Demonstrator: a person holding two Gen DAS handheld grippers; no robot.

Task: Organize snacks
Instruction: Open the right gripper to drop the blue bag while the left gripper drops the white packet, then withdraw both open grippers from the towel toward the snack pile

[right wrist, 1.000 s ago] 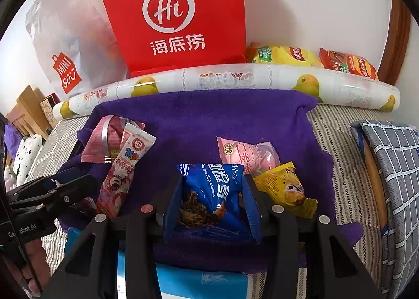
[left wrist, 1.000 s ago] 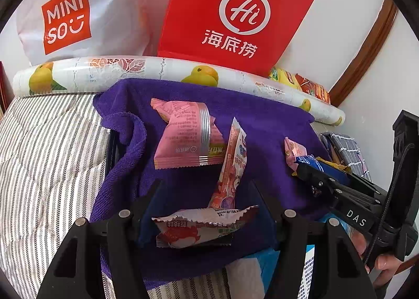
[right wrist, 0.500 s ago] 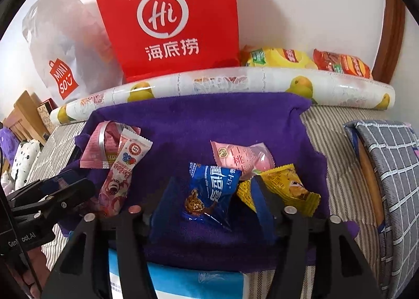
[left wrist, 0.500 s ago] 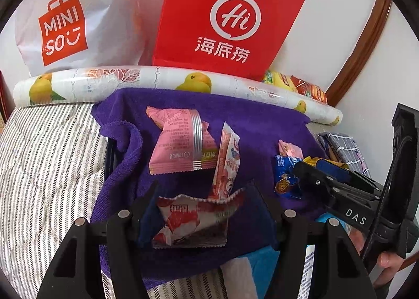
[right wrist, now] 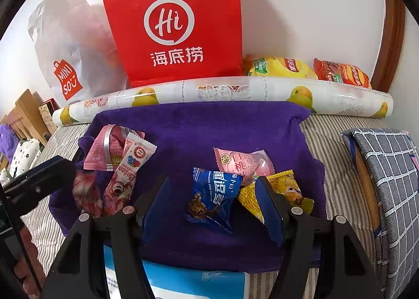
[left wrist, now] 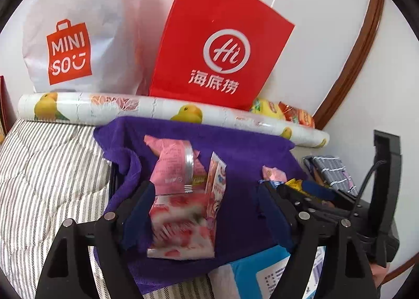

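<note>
My left tool (left wrist: 209, 210) stands wide apart, gripping nothing; a red-and-white snack packet (left wrist: 180, 223) lies between its fingers on the purple towel (left wrist: 243, 142). My right tool (right wrist: 213, 207) gapes too, blue cookie packet (right wrist: 214, 194) lying loose between.

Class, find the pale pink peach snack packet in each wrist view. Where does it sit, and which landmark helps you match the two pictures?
Left wrist view: the pale pink peach snack packet is small, right of centre on the purple towel, just beyond the right tool.
Right wrist view: the packet lies centre frame, behind the blue chocolate chip cookie packet.
Shared landmark: the red Haidilao paper bag against the wall.
</note>
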